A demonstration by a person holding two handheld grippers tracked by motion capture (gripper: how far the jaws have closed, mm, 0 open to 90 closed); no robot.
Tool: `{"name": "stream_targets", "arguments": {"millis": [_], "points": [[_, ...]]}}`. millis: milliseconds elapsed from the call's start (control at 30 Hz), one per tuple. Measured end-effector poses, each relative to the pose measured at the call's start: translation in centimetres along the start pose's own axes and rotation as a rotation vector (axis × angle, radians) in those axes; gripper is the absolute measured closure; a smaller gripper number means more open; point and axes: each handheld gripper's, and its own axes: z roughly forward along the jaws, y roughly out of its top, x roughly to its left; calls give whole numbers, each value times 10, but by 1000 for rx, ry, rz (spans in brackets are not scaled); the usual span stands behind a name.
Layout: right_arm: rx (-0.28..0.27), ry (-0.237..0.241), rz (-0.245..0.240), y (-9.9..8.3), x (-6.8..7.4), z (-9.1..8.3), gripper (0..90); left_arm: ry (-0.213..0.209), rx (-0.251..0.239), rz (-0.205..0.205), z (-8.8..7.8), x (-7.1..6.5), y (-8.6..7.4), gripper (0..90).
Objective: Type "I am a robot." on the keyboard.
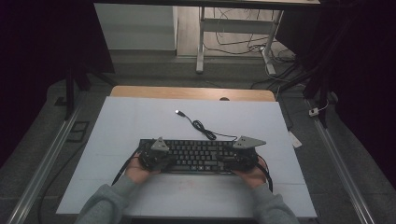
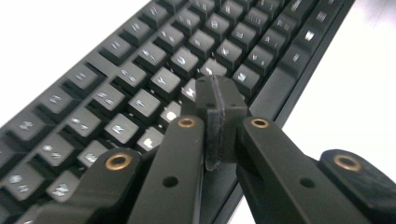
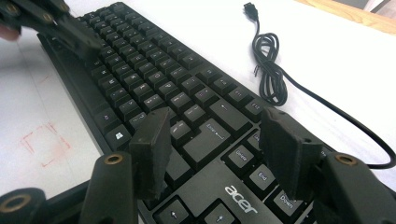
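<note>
Now typing: left gripper (image 2: 219, 105), jaws pressed together, pokes keyboard (image 2: 140, 79); right gripper (image 3: 212, 144) hovers spread. Next: aim precisely, one key.

Surface (image 1: 140, 116): my work lies on a pale sheet; a strip of wooden top (image 1: 187, 92) shows along its far edge.
Floor (image 1: 37, 121): grey around me, with a metal rail (image 1: 39, 172) running along each side.
Far desk: white legs (image 1: 201, 42) beyond my surface, loose cables (image 1: 243, 44) tangled on the floor between them.
Cabinet (image 1: 135, 25): pale, standing far left.
Light: dim, both sides dark.
</note>
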Motion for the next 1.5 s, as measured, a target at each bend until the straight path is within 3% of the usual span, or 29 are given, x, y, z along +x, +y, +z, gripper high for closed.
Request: {"name": "stream_targets", "arguments": {"millis": [200,433,667,800,1233,1500], "points": [[1,-1,1,0,0,0,442,5,-54,-38,-17,10,-2,841],[-3,0,4,0,0,-1,441,35,-80,-110,-38,18,-11,515],[-11,-1,5,0,-1,-1,440,70,-80,-180,-49,28,-27,368],[-4,-7,3,1,-1,-2,440,65,-81,-197,-51,32,-30,335],[-9,2,2,4,-1,-1,438,72,-63,-189,-50,34,-30,317],[2,22,-6,15,2,5,428,74,-57,-182,-48,33,-29,316]]}}
